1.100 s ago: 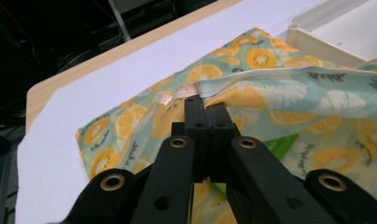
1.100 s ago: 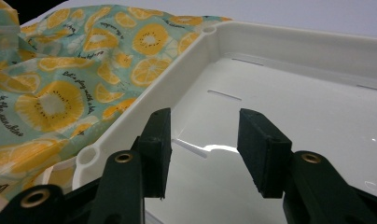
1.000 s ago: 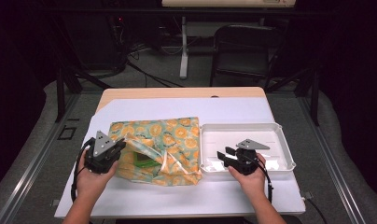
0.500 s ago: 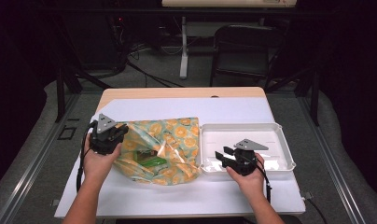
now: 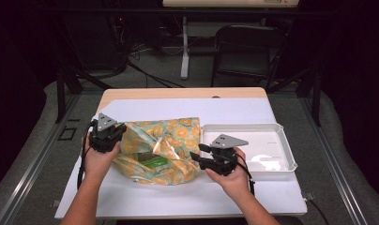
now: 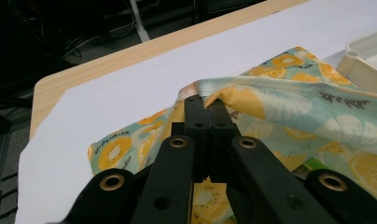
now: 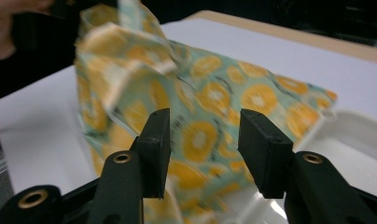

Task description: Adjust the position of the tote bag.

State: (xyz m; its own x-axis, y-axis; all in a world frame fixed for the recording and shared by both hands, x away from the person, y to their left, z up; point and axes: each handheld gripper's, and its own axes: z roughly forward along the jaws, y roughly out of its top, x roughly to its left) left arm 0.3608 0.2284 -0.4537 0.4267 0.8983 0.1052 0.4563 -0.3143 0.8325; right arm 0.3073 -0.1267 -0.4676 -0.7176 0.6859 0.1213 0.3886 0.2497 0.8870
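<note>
A teal bag printed with orange slices (image 5: pixel 166 140) lies on the white table cover, its mouth held up at the left. My left gripper (image 5: pixel 122 134) is shut on the bag's rim (image 6: pixel 233 91), the fabric pinched between its pads. Something green (image 5: pixel 152 162) shows inside the bag. My right gripper (image 5: pixel 197 157) hovers at the bag's right lower edge, open, with the bag (image 7: pixel 210 88) just beyond its spread fingertips and nothing between them.
A shallow white tray (image 5: pixel 246 127) stands right of the bag, its corner (image 6: pixel 364 58) close to the fabric. The wooden table edge (image 5: pixel 178 93) runs along the back. Behind the table are a dark chair and stand legs.
The left gripper drew the bag's rim up and toward the left rear, standing the mouth open. The right gripper left the tray and came left and up to the bag's right edge.
</note>
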